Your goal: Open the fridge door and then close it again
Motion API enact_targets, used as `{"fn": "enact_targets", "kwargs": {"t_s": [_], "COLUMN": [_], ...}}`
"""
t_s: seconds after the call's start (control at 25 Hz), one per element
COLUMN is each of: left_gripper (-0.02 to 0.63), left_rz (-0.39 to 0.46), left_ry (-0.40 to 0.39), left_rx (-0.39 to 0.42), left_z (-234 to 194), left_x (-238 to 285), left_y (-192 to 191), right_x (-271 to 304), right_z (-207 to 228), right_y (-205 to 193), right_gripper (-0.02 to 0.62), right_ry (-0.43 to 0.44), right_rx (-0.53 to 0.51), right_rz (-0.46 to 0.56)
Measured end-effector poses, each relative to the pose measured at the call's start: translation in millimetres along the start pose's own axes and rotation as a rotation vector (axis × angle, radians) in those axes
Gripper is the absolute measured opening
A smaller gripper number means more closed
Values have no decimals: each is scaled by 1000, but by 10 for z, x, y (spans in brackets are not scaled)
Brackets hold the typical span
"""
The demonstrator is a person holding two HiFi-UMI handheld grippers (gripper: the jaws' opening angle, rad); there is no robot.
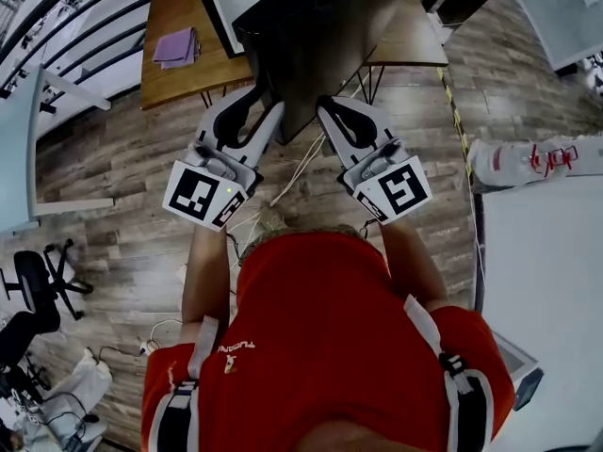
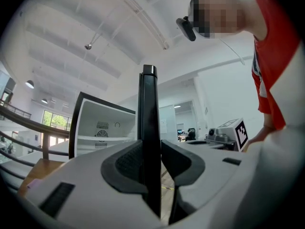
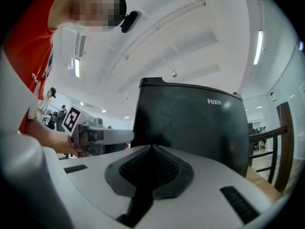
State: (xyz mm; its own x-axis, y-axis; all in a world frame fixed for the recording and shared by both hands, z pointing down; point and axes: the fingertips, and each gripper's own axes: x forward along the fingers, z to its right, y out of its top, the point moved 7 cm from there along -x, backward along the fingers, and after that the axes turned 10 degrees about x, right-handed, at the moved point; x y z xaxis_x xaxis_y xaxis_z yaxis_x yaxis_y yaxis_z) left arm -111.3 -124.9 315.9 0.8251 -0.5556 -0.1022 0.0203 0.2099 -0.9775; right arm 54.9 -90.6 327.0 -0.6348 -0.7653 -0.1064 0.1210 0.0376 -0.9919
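The black fridge door [image 1: 320, 45] stands swung out from the white fridge cabinet [image 2: 102, 128], whose shelves show inside. My left gripper [image 1: 254, 97] is at the door's free edge. In the left gripper view that thin black edge [image 2: 148, 118] runs upright between the jaws, and the pads [image 2: 128, 161] press on it. My right gripper [image 1: 339, 106] is shut with nothing in it, its tips close to the door's dark outer face [image 3: 190, 123]; I cannot tell whether they touch it. The left gripper [image 3: 95, 137] shows beside the door in the right gripper view.
The fridge stands on a wooden table [image 1: 179, 73] that also bears a purple cloth [image 1: 176, 45]. Cables [image 1: 292, 172] trail over the plank floor below the grippers. An office chair [image 1: 38, 290] is at the left, and a large white surface [image 1: 546, 290] at the right.
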Motion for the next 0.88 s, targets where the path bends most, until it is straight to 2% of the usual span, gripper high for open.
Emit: {"fn": "enact_targets", "kwargs": {"t_s": [0.24,0.48,0.72,0.88], "left_gripper": [121,117,107,97], "left_rz": [8,2,-3,-5], "left_ry": [28,30,6,-28], "left_rx": [5,8,7,10], "left_z": [560,1059,1388,1563], "left_x": [50,164,329,410], "left_y": [73,134,207,242], "right_x": [-492,-980,-1212,-1321], "right_z": [-27,-37,-39,-59], "right_y": [22,-12,-27,-91], "right_gripper": [29,34,121,195], "right_ry": [63,71,59,12], "right_rx": [-7,2,2,-20], "right_rz": [-2,-21,-54,-86]}}
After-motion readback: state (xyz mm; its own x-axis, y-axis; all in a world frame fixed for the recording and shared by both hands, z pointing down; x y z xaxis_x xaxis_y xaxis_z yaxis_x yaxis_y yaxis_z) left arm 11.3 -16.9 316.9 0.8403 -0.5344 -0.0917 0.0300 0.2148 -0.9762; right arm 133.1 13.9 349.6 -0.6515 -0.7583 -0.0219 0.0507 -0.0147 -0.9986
